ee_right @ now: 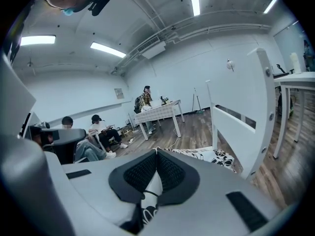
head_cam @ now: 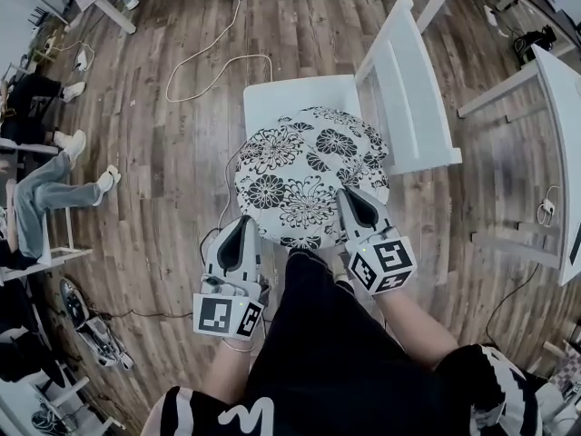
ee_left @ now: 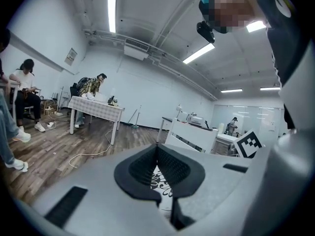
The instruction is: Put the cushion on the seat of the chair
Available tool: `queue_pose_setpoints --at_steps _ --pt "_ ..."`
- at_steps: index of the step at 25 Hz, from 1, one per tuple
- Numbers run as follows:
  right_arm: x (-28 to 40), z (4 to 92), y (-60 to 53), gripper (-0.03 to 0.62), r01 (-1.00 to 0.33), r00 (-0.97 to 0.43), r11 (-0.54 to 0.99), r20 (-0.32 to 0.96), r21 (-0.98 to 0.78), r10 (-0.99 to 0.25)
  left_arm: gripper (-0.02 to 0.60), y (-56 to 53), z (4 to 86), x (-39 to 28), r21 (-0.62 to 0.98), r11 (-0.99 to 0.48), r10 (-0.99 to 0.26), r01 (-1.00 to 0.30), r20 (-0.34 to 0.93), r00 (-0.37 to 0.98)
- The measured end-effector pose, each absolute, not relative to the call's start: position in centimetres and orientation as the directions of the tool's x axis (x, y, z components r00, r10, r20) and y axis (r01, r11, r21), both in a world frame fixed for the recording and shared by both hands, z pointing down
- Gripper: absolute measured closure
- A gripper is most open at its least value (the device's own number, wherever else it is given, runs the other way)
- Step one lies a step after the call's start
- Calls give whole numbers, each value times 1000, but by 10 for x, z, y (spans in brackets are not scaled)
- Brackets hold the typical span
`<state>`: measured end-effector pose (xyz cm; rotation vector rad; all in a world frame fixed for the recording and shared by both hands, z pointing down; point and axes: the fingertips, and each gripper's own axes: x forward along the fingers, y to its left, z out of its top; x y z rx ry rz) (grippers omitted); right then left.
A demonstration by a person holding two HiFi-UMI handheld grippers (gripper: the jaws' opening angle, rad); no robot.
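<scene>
Head view: cushion (head_cam: 309, 175) overhung the chair (head_cam: 290, 98) seat.
Claws: left gripper (head_cam: 243, 223), right gripper (head_cam: 350, 196) both pinched its rim.
Risk: early release could have tipped it off.

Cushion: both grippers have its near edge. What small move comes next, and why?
Probably nudge the cushion further away from you before letting go: both the left gripper and right gripper pinch its near edge, that edge seems to overhang, and bare seat shows beyond.
</scene>
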<state>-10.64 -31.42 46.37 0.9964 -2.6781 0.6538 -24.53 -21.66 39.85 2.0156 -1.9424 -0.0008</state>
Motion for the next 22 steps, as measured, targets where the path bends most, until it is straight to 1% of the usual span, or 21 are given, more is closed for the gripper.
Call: queue_pose_setpoints --at_steps 9,16,22 --pt "-117 515 -339 574 -679 -730 663 390 -317 -561 577 -232 436 -249 269 -6 -959 -963 272 82" --pt "-142 555 -368 574 -691 -716 643 432 -330 -548 577 -247 460 -274 270 8 -954 -963 292 74" --pt "-149 609 -389 574 -692 -715 636 446 -341 -538 577 -260 503 -278 278 20 -945 -960 318 72"
